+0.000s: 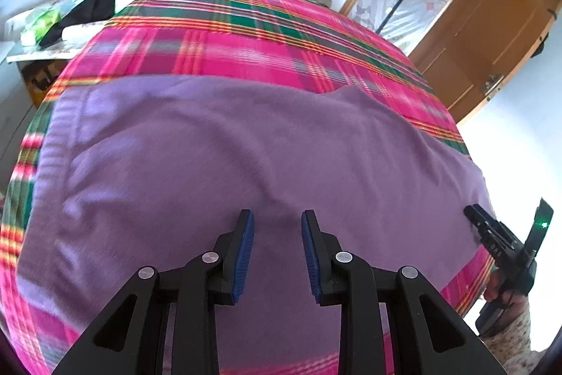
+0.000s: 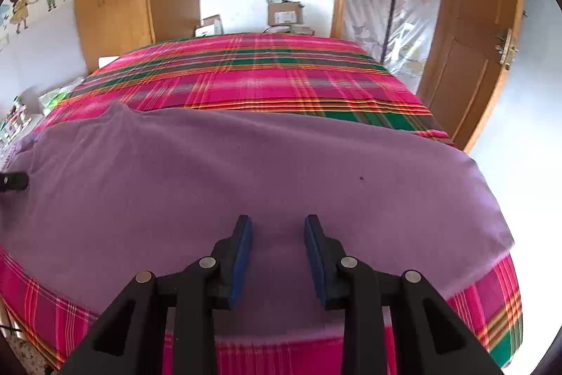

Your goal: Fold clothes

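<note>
Under both grippers, left (image 1: 277, 227) and right (image 2: 278, 231), each with jaws parted and empty, the purple cloth (image 2: 246, 171) lies spread, lightly wrinkled, on the plaid bed (image 2: 267, 76)

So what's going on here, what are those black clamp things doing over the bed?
A person is folding clothes using a hand-held gripper in each hand. A purple garment lies spread across a bed covered in a pink plaid blanket. The left hand-held gripper and right hand-held gripper both hover over the garment's near part with jaws open, gripping nothing yet. In the left camera's view, the person's hand shows holding the right one at the garment's edge.
</note>
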Action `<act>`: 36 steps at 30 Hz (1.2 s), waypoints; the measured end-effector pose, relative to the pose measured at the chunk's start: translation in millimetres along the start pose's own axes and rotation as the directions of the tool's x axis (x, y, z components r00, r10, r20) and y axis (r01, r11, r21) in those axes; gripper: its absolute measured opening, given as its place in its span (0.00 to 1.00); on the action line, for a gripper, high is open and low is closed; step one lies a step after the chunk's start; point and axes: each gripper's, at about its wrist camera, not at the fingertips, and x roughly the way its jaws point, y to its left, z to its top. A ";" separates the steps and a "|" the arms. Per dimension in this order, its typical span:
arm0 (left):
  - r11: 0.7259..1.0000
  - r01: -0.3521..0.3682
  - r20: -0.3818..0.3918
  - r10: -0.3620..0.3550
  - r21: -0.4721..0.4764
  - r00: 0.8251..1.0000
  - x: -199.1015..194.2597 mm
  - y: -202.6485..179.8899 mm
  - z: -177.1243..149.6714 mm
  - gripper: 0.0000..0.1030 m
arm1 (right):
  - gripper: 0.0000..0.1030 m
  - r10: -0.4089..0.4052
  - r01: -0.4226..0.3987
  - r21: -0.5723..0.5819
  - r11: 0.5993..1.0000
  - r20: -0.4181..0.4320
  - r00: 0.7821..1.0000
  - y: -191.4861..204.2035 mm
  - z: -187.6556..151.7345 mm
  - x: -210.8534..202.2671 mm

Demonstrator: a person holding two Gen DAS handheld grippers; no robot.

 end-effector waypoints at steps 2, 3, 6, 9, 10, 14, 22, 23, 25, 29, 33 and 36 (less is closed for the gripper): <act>1.000 0.013 0.016 -0.013 -0.028 1.000 -7.5 9.4 -6.8 0.28 | 0.31 0.012 -0.012 0.035 0.999 0.020 1.000 2.8 -2.7 -3.8; 0.999 0.010 0.021 -0.010 -0.037 1.000 -10.7 12.9 -8.9 0.28 | 0.31 0.025 -0.027 0.052 0.998 0.031 0.999 5.2 -3.3 -5.9; 0.998 0.002 0.038 0.001 -0.065 0.999 -20.3 23.5 -15.3 0.28 | 0.31 0.094 -0.095 0.016 0.995 0.047 0.994 24.8 0.3 -6.4; 0.996 -0.007 0.054 0.012 -0.092 0.998 -30.0 34.0 -21.6 0.28 | 0.31 0.128 -0.127 -0.039 0.991 0.036 0.991 45.5 0.3 -2.8; 0.995 -0.009 0.059 0.016 -0.102 0.998 -33.2 37.6 -23.7 0.28 | 0.31 0.141 -0.140 -0.048 0.989 0.028 0.990 50.8 -0.5 -1.3; 0.990 -0.020 0.079 0.031 -0.139 0.996 -46.0 51.7 -32.1 0.28 | 0.31 0.168 -0.166 -0.087 0.982 0.015 0.986 70.3 -2.8 -0.5; 0.985 -0.036 0.096 0.053 -0.171 0.994 -59.3 66.5 -41.5 0.28 | 0.31 0.282 -0.272 -0.206 0.940 0.018 0.959 126.8 6.1 -7.3; 0.984 -0.037 0.097 0.054 -0.173 0.994 -60.1 67.4 -41.9 0.28 | 0.31 0.294 -0.284 -0.224 0.932 0.012 0.956 134.2 5.9 -6.9; 0.982 -0.046 0.103 0.066 -0.184 0.992 -62.8 71.4 -43.9 0.28 | 0.31 0.318 -0.307 -0.259 0.916 -0.001 0.948 148.9 5.5 -6.1; 0.975 -0.020 0.119 0.047 -0.219 0.992 -67.1 81.0 -47.7 0.28 | 0.31 0.365 -0.355 -0.326 0.876 -0.033 0.930 178.7 0.7 -7.4; 0.976 -0.009 0.139 0.040 -0.218 0.990 -71.3 83.3 -49.2 0.28 | 0.31 0.405 -0.394 -0.379 0.837 -0.053 0.913 204.0 -1.3 -10.1; 0.974 -0.003 0.157 0.039 -0.225 0.987 -74.4 86.4 -48.5 0.28 | 0.31 0.433 -0.422 -0.411 0.808 -0.072 0.899 224.7 -1.4 -12.0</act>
